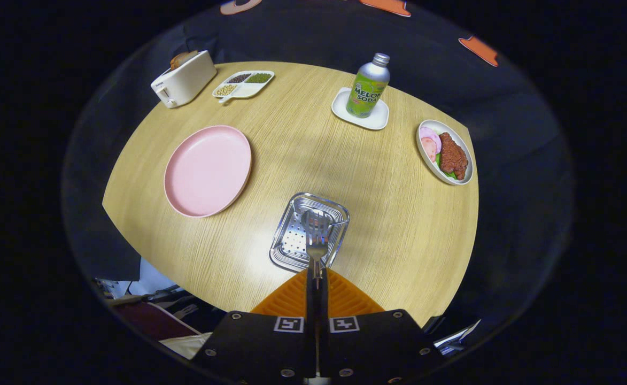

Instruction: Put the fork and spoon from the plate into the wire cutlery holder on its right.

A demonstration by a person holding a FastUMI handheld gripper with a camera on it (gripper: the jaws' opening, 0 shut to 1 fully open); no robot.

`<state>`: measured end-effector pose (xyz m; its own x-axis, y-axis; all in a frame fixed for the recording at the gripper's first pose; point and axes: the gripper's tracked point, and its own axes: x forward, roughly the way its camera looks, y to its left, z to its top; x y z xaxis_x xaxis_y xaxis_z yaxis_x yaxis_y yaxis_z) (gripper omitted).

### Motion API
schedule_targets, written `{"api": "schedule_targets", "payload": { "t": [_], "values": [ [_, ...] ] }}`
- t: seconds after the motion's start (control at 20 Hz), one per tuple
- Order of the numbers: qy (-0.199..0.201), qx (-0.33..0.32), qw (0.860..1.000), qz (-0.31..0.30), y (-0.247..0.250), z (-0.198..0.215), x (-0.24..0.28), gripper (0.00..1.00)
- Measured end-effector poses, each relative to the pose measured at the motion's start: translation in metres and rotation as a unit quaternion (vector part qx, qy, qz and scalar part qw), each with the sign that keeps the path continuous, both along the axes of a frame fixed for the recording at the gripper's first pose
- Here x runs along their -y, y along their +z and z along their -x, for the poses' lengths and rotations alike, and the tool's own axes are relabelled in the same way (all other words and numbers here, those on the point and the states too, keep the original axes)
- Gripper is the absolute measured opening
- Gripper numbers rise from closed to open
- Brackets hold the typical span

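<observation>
My gripper (pixel 317 278) is shut on the handle of a metal fork (pixel 316 243), whose tines point forward. The fork hangs above the open mouth of the perforated metal cutlery holder (pixel 291 243), which stands just ahead of my fingers on the wooden table. A rounded shiny shape sits by the tines inside the holder; I cannot tell whether it is the spoon. The pink plate (pixel 207 170) lies to the left of the holder with nothing on it.
Beyond the holder, a melon soda bottle (pixel 367 86) stands on a white coaster (pixel 360 112). A dish of meat and vegetables (pixel 445 152) lies at the right. A white toaster (pixel 183 79) and a divided tray of beans (pixel 244 84) sit at the far left.
</observation>
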<state>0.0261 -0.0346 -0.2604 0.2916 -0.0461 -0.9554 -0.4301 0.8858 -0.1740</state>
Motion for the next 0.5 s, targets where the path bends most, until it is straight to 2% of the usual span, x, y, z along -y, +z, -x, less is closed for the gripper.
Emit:
{"api": "schedule_targets", "payload": {
  "t": [0.5],
  "values": [
    [0.021, -0.062, 0.998, 0.024, -0.026, -0.01, -0.011, 0.03]
  ]
}}
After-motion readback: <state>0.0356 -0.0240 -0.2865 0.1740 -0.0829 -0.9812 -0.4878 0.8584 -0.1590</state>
